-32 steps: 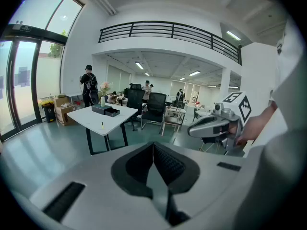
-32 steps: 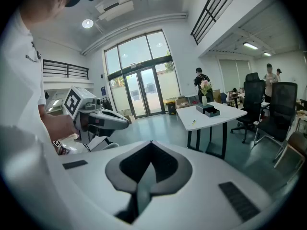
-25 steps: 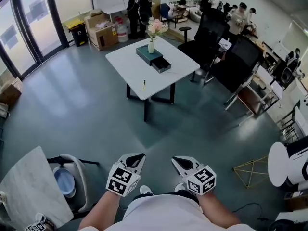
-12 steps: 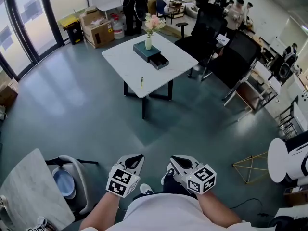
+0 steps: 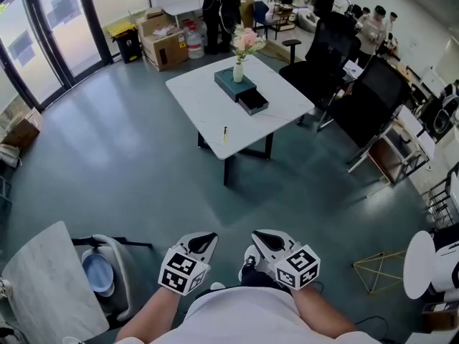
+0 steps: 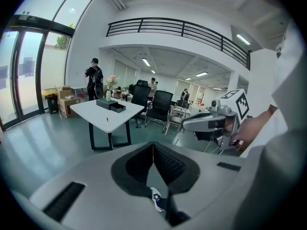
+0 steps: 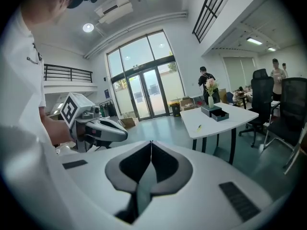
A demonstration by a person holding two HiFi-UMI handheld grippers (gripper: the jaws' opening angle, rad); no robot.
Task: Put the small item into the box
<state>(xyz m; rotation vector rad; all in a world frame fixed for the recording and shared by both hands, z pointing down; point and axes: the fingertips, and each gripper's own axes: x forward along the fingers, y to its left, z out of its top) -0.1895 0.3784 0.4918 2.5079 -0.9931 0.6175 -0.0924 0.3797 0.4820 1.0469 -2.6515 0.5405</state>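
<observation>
Jaws of the left hand-held gripper (image 5: 206, 239) and of the right hand-held gripper (image 5: 261, 238) are pressed together with nothing between them. Both sit side by side at the lower middle of the head view, just above the person's white shirt (image 5: 244, 314) and over the grey-green floor (image 5: 129, 178). Well apart from them, in the upper middle of the frame, stands a white table (image 5: 201, 99). The small item (image 5: 224, 133), thin and yellowish, lies near the table's lower edge. The dark box (image 5: 235, 83) rests nearer the table's upper side, its drawer (image 5: 254, 103) standing open, with a vase of pink flowers (image 5: 239, 69) just beside it. Black office chairs (image 5: 330, 56) stand to the table's right.
</observation>
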